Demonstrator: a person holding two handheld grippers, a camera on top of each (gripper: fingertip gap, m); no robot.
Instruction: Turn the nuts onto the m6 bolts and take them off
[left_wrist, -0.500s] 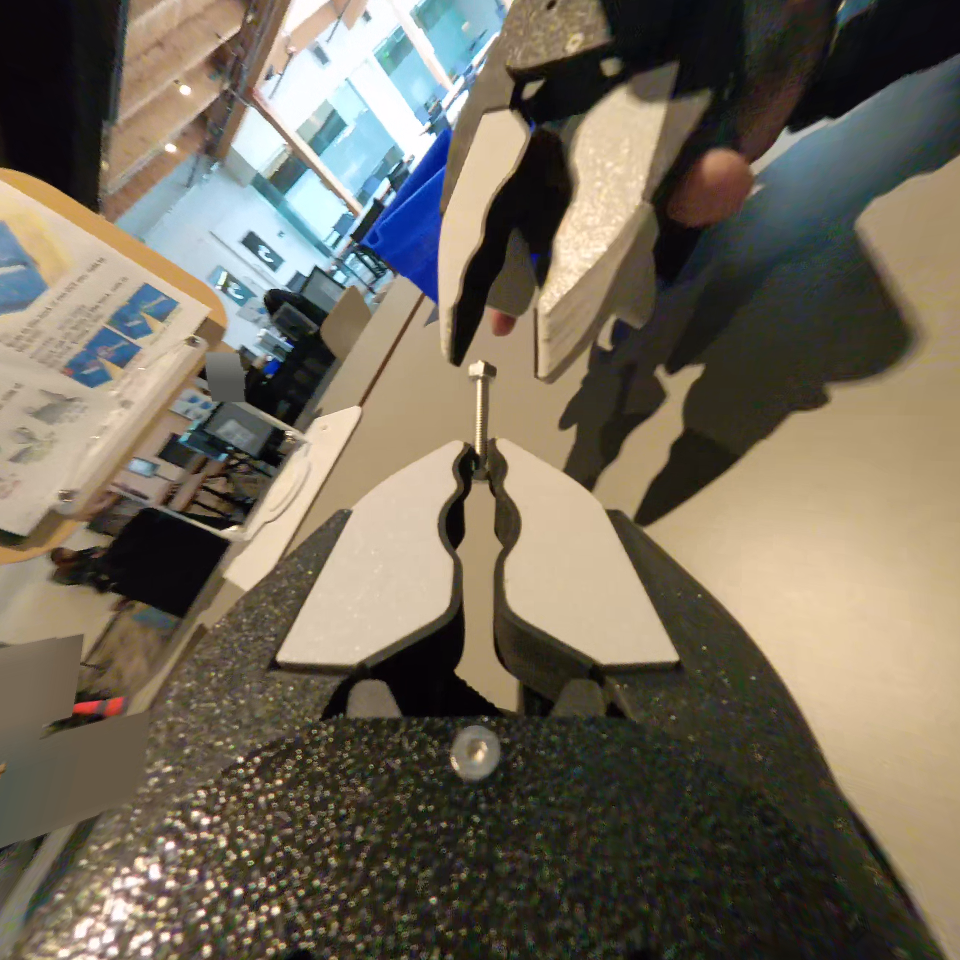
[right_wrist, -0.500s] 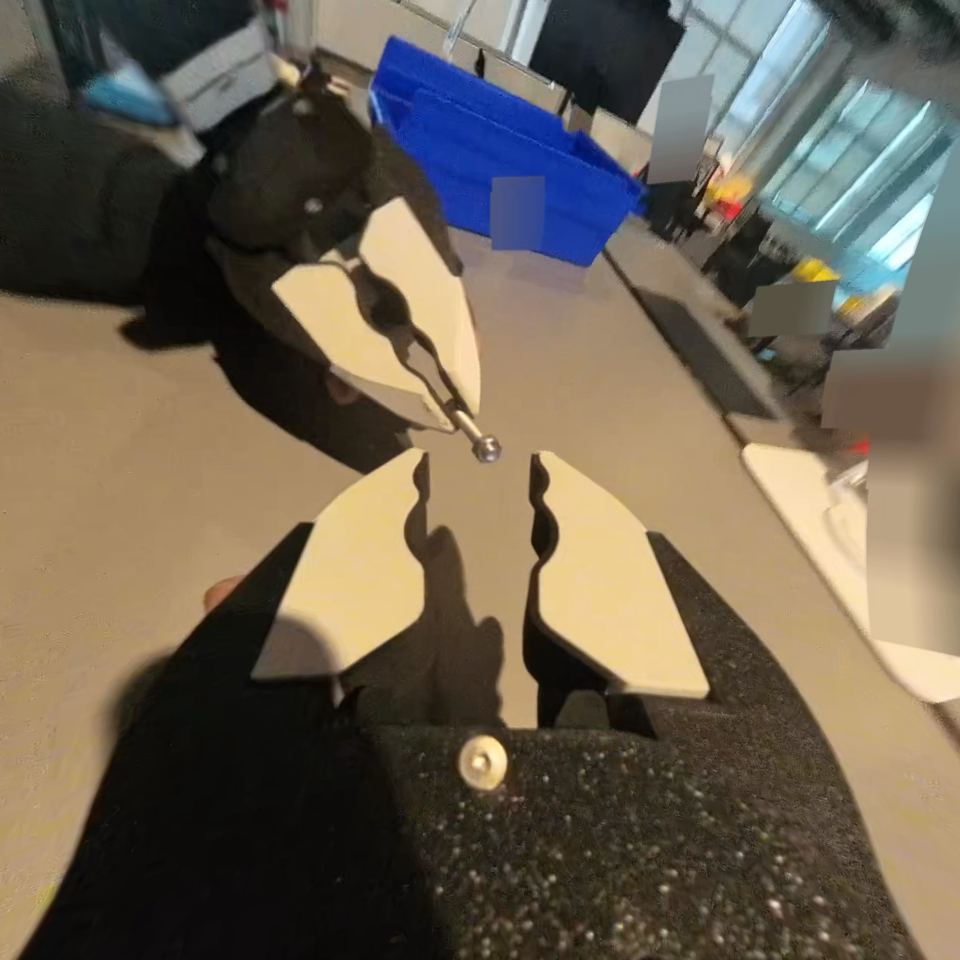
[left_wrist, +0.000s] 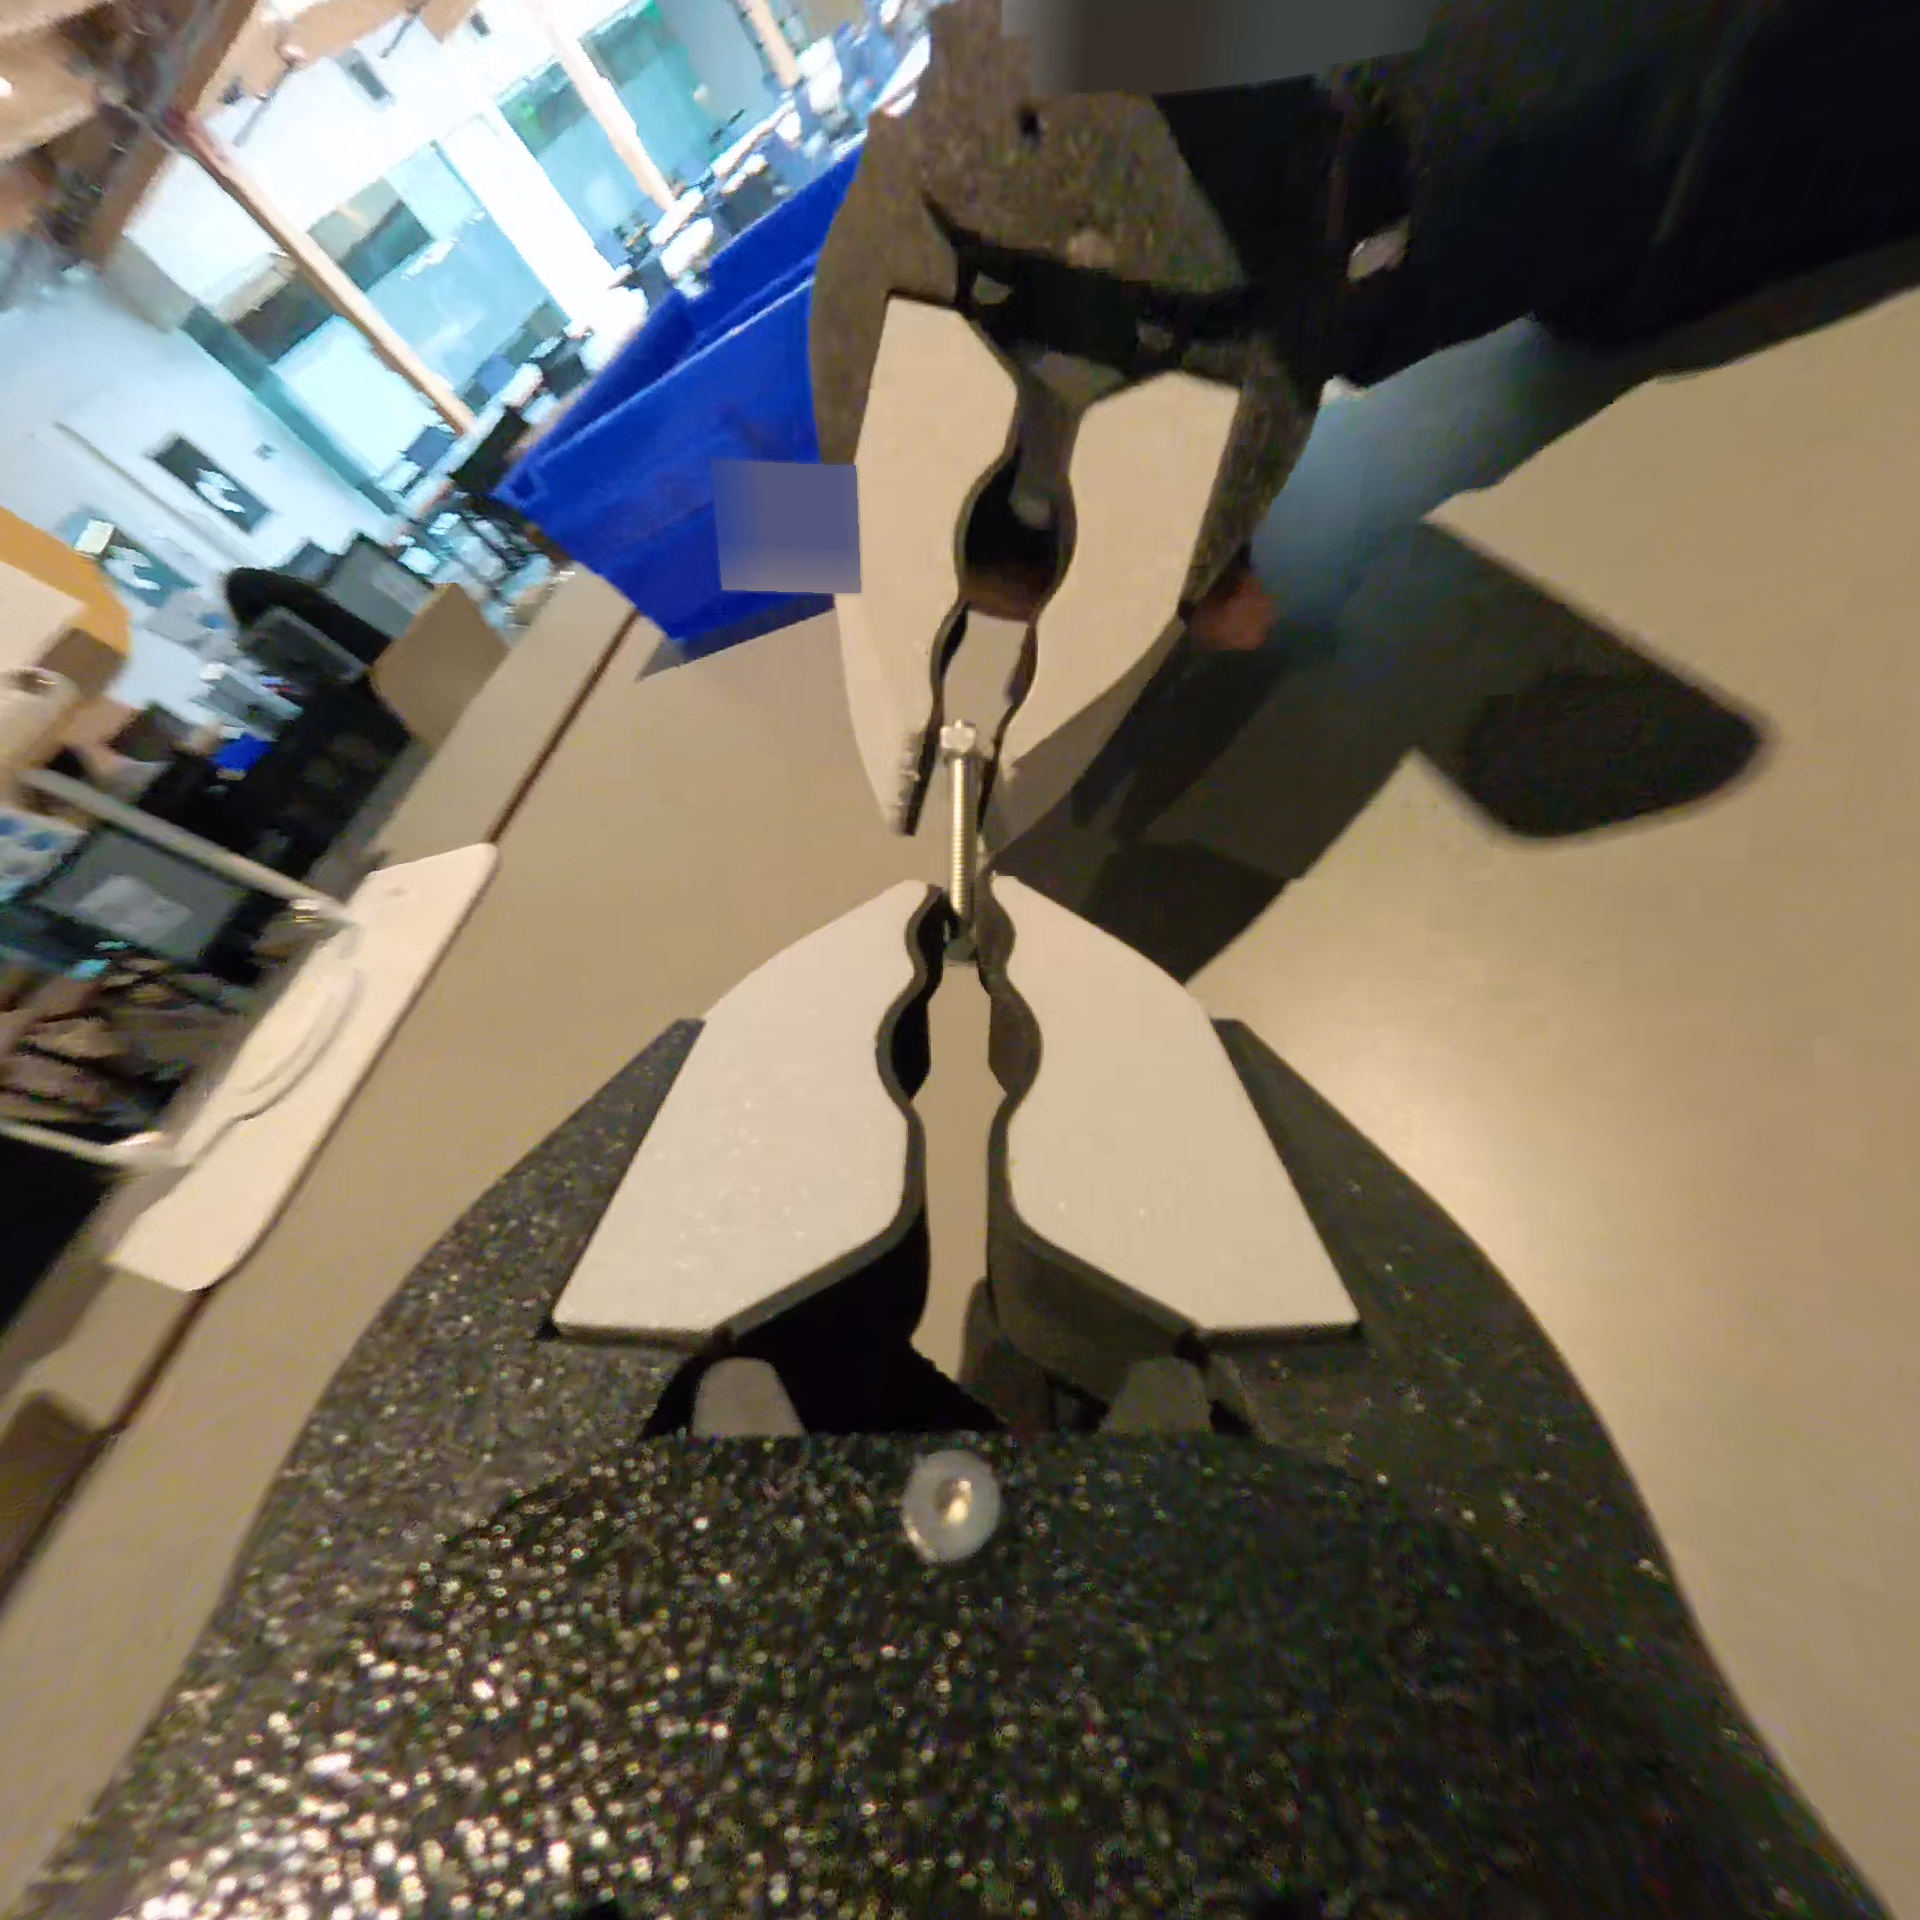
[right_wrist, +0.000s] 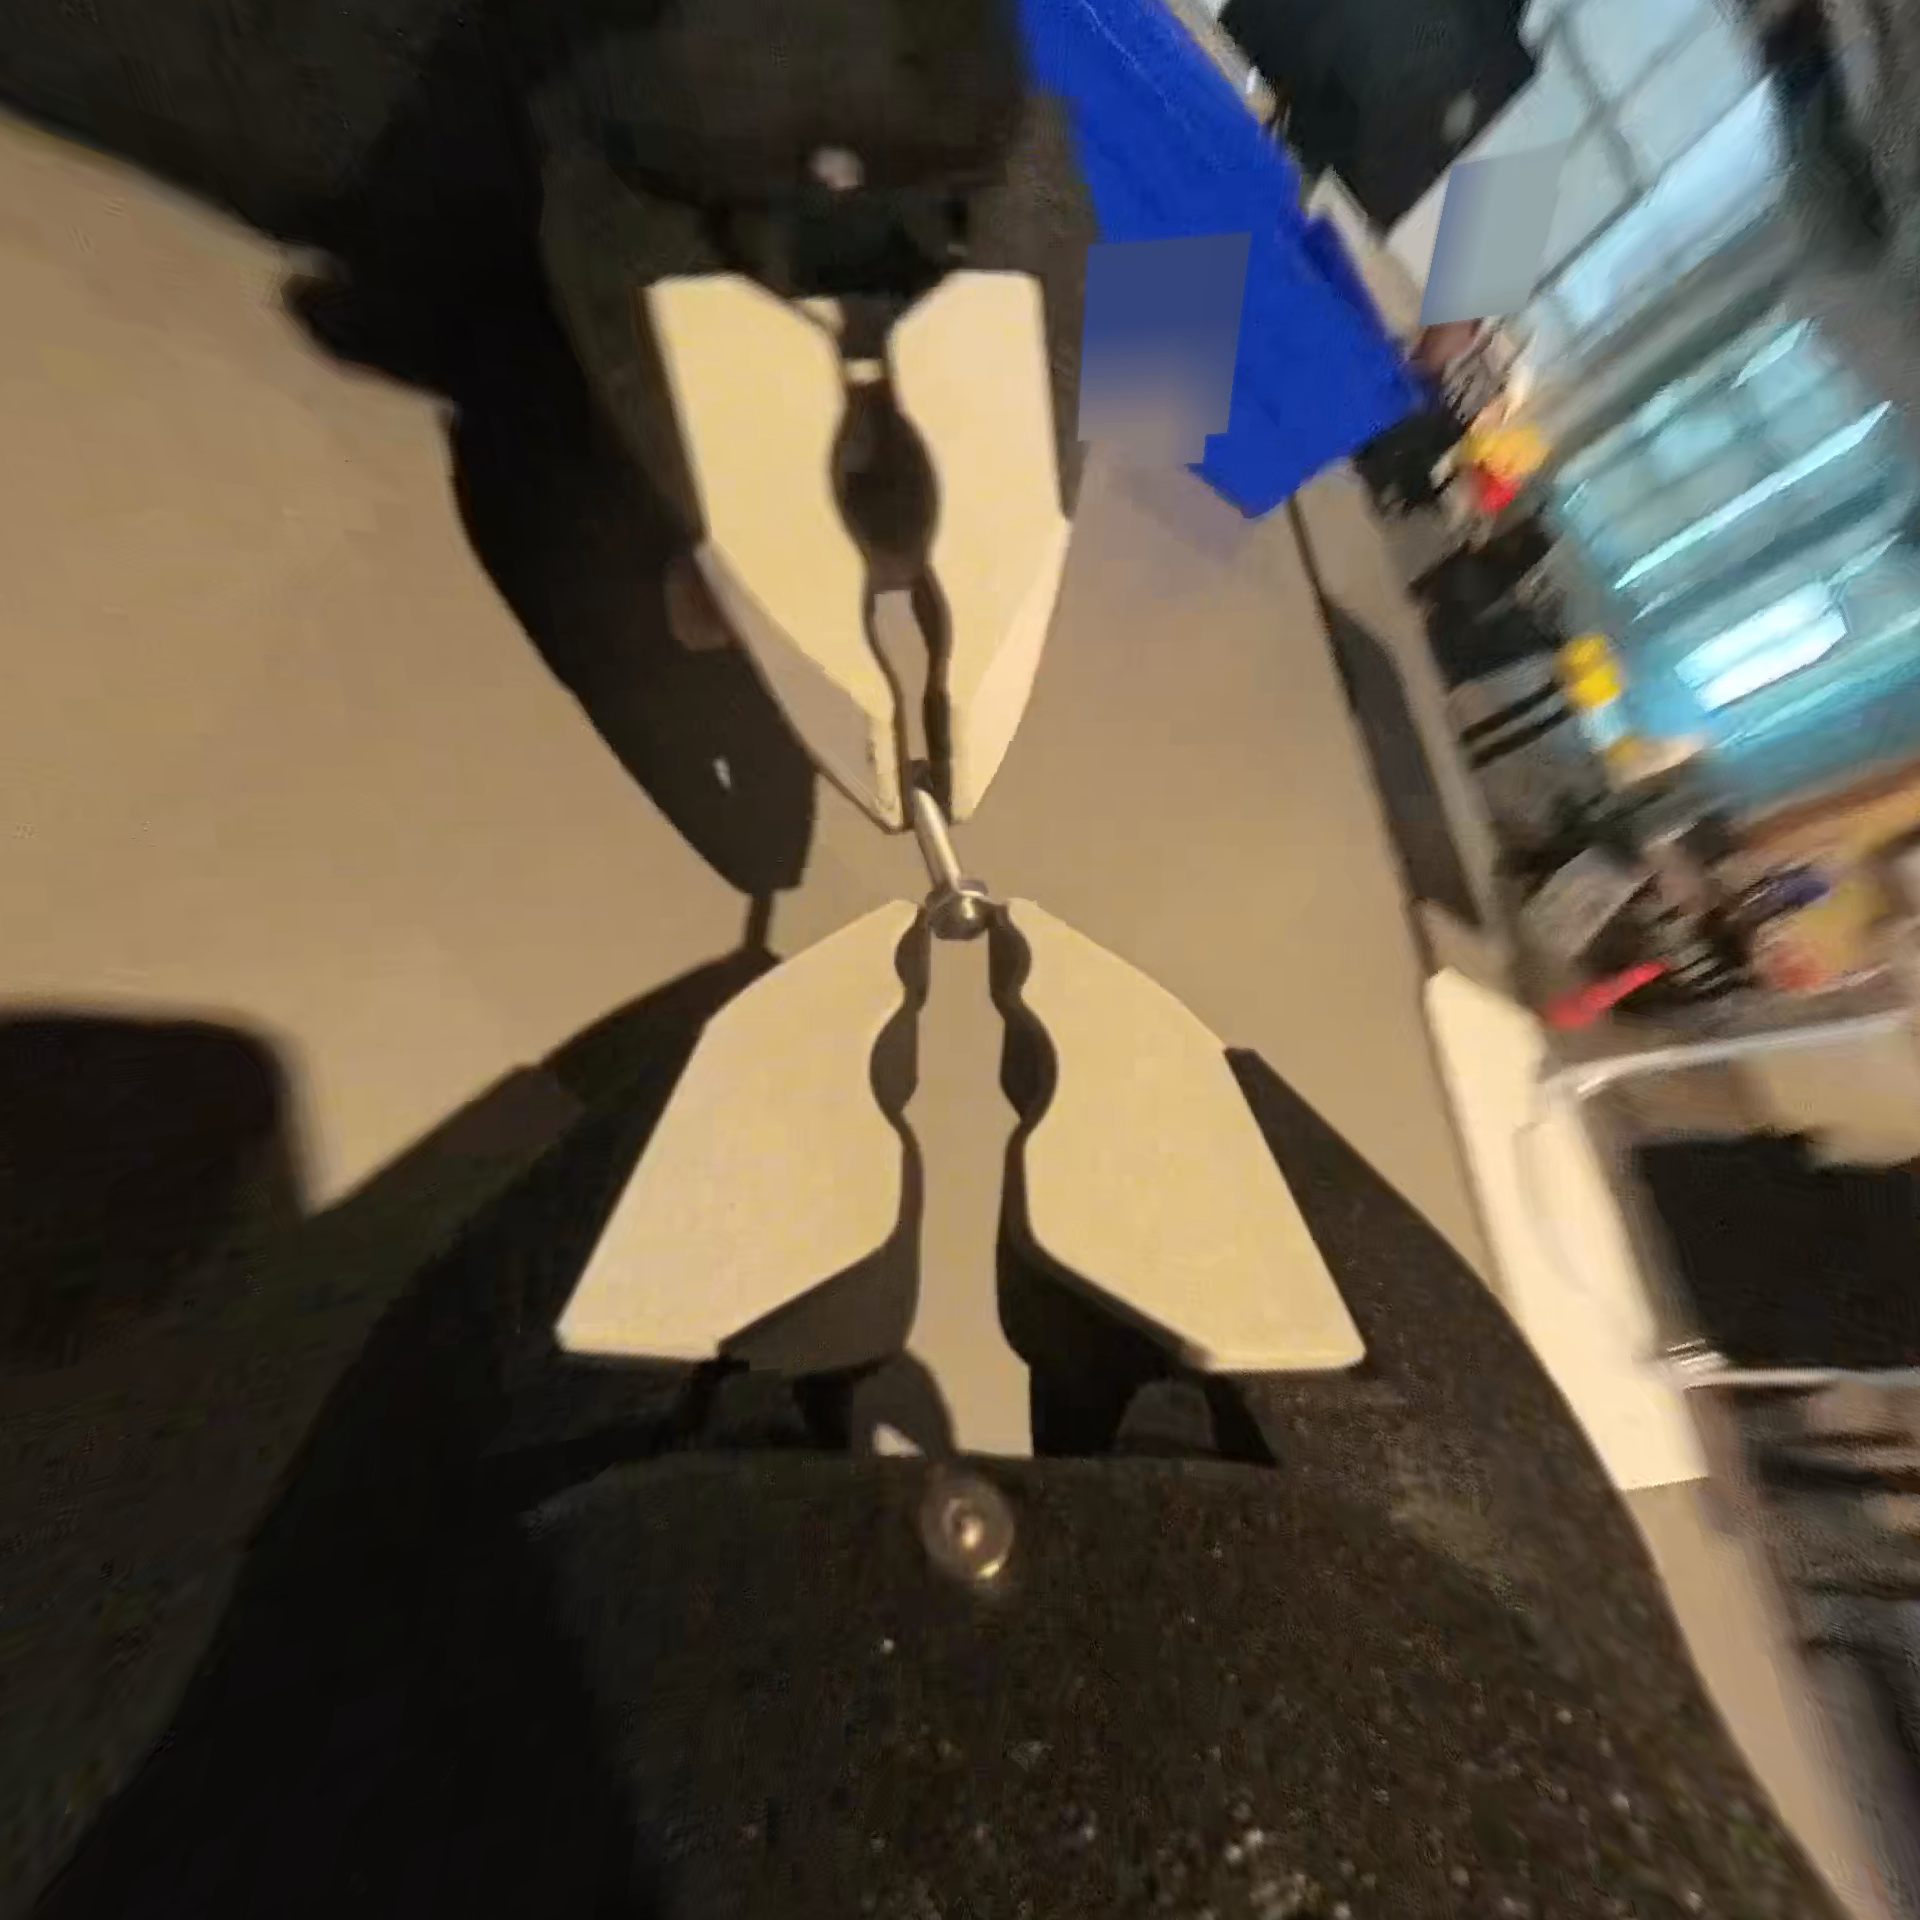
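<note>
Beige table (left_wrist: 1558, 1143), blue bin (left_wrist: 675, 499) behind. Left gripper (left_wrist: 961, 920) clenched the bolt (left_wrist: 961, 821); right gripper (right_wrist: 961, 914) closed round its head-end nut (right_wrist: 958, 914). Judged: unscrewing stage; next needs rotation.

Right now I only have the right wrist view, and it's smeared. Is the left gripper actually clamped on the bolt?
Observer: Yes. In the left wrist view the left gripper is shut on the bolt, pinching its near end right at the fingertips.
Operator: Is anything threaded on the shank between the grippers?
Observer: No, the thread there is bare. The only hex piece sits at the far end.
Operator: Does my gripper have it?
Observer: The right gripper straddles that hex piece, with its fingertips reaching past it down the shank. I cannot tell whether they pinch it.
</note>
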